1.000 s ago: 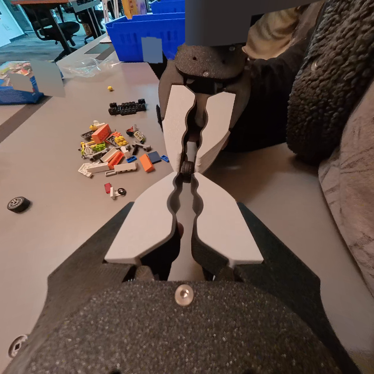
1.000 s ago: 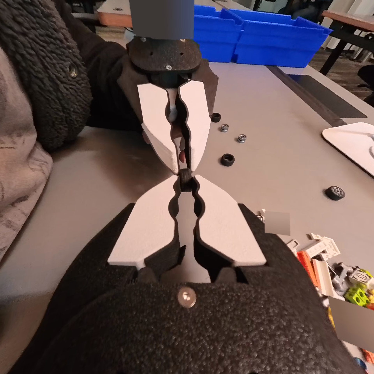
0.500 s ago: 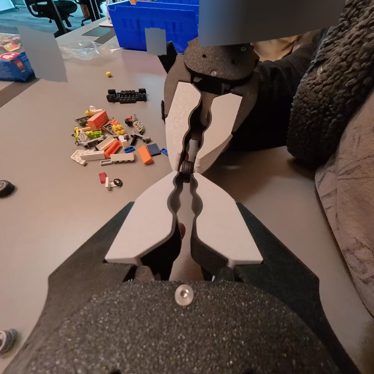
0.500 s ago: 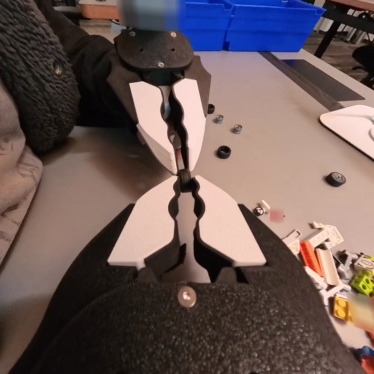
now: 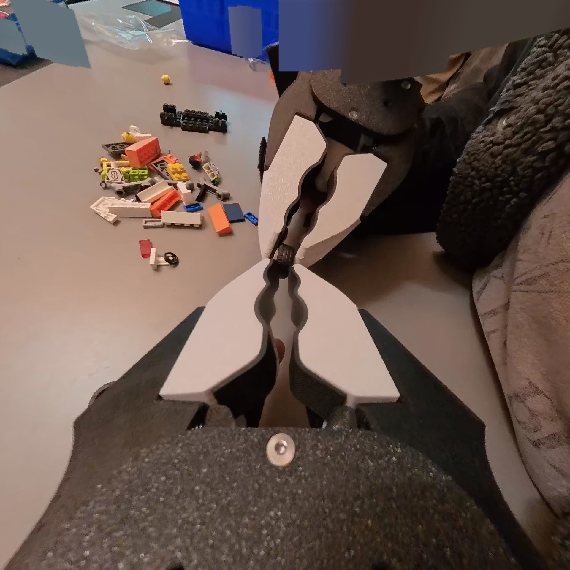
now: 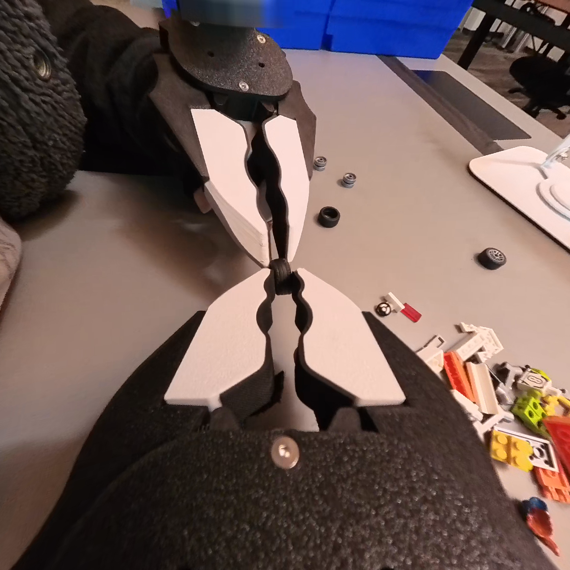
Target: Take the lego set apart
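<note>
Your left gripper (image 5: 280,271) and your right gripper (image 6: 282,282) meet tip to tip above the table (image 5: 77,308), near its edge by your body, and both are nearly pressed together, pinching the same small black tyre (image 5: 284,253) from opposite sides. In the right wrist view the tyre (image 6: 281,273) sits upright between the white fingers (image 6: 234,345) of your right gripper, with the tips of the other gripper clamped on its far half. Whether a hub is inside the tyre cannot be told. The pile of loose bricks (image 5: 160,185) lies on the table well apart from the grippers, toward the middle, with a black studded base (image 5: 194,118) beyond it. Two small grey hubs (image 6: 350,179), a bare black tyre (image 6: 329,216) and one complete wheel (image 6: 492,258) lie scattered on the table past the grippers, near a white mat (image 6: 509,185) at its far side
</note>
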Motion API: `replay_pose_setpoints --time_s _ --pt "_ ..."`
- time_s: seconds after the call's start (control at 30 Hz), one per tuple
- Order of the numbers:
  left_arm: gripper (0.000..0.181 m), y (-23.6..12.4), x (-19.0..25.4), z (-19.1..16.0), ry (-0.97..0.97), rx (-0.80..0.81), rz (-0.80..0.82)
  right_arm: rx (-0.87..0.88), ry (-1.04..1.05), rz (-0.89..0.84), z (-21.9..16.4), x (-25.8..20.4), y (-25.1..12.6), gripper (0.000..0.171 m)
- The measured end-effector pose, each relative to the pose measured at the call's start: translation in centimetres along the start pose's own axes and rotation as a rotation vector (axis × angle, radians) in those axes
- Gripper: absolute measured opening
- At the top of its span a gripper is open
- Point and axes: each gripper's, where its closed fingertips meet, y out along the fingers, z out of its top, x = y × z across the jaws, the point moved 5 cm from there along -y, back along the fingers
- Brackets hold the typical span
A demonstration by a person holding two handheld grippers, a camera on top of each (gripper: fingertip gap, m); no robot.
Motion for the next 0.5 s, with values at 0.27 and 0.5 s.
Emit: replay_pose_setpoints --time_s 0.27,0.5 --pt "0.007 0.12 0.22 -0.58 0.033 -0.065 -0.016 -0.035 -0.021 0.024 -0.29 -0.55 0.27 0.008" --pt "0.006 0.26 0.3 -0.84 0.01 -0.088 -0.046 -0.052 -0.044 0.039 -0.36 -0.95 0.33 0.008"
